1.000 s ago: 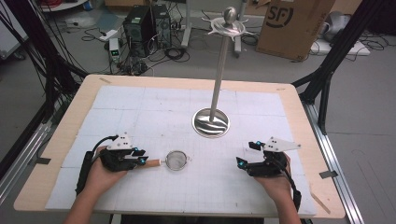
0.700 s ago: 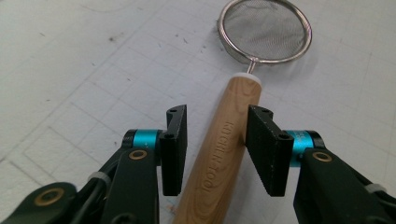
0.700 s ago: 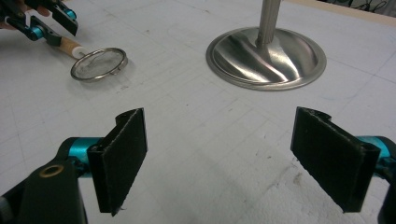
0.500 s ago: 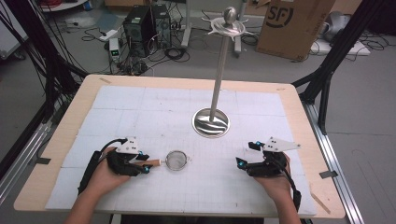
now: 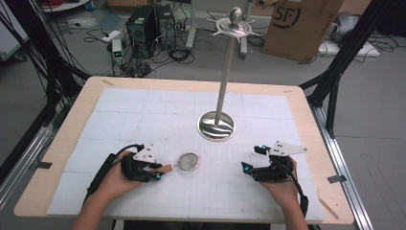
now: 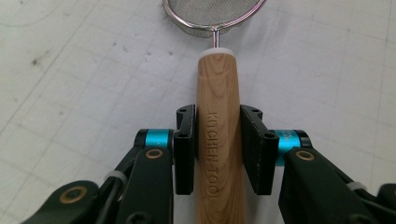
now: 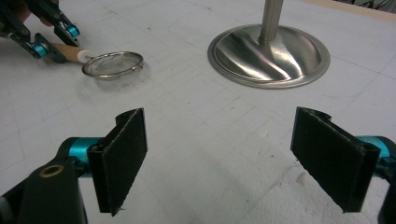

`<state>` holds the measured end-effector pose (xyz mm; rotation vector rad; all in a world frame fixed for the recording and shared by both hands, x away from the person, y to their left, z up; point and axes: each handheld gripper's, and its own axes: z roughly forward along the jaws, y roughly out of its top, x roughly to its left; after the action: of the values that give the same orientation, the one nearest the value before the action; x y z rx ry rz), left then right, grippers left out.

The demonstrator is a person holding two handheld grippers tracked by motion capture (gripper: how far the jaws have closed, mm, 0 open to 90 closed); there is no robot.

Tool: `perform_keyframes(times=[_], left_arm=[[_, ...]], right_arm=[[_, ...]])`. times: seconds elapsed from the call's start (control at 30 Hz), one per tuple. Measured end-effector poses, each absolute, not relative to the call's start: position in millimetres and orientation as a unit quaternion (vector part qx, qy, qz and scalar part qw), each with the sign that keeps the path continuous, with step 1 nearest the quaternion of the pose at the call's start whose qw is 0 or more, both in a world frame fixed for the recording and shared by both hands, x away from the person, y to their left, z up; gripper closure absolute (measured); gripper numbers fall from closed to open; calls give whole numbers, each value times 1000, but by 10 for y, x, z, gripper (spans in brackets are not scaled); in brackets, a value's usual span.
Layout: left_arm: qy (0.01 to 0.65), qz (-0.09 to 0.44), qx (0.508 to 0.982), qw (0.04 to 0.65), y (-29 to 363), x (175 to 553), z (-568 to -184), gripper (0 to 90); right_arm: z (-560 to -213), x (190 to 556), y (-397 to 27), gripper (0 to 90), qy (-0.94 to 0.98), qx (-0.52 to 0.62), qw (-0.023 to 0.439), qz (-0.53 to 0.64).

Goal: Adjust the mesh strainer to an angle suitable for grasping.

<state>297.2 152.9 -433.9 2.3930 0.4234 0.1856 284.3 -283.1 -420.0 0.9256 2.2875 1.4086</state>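
A small metal mesh strainer (image 5: 188, 161) with a wooden handle (image 5: 165, 168) lies on the white mat near the front. In the left gripper view the handle (image 6: 217, 93), printed "KITCHEN TOOL", runs between the two black pads, which touch it on both sides. The strainer's bowl (image 6: 212, 14) sits just beyond. My left gripper (image 5: 158, 171) (image 6: 218, 123) has just been closing its jaws on this handle. Over at the front right, my right gripper (image 5: 253, 158) (image 7: 233, 154) rests open above bare mat, nothing between its pads. From there the strainer (image 7: 112, 64) is seen far left.
A tall steel stand with a round base (image 5: 216, 125) (image 7: 268, 56) and a hooked top (image 5: 233, 24) rises mid-table behind the strainer. The white mat (image 5: 158, 110) covers a wooden tabletop (image 5: 86, 88). Boxes, cables and a black frame surround the table.
My left gripper has slid right along the strainer's handle, toward the bowl. The right gripper has stayed where it was.
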Motion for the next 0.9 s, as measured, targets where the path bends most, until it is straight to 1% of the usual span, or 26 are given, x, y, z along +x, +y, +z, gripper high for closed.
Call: perform_keyframes(times=[0.2, 0.53, 0.9], left_arm=[[149, 70, 926, 340, 1333, 2979, -4326, 683], [115, 50, 923, 363, 792, 3009, -4353, 683], [89, 47, 928, 359, 330, 3026, -4348, 683]], right_arm=[[-4195, 2840, -2835, 176, 795, 323, 149, 491], [-4183, 2834, -2845, 176, 793, 322, 149, 495], [-4181, 2836, -2846, 176, 793, 322, 150, 496]])
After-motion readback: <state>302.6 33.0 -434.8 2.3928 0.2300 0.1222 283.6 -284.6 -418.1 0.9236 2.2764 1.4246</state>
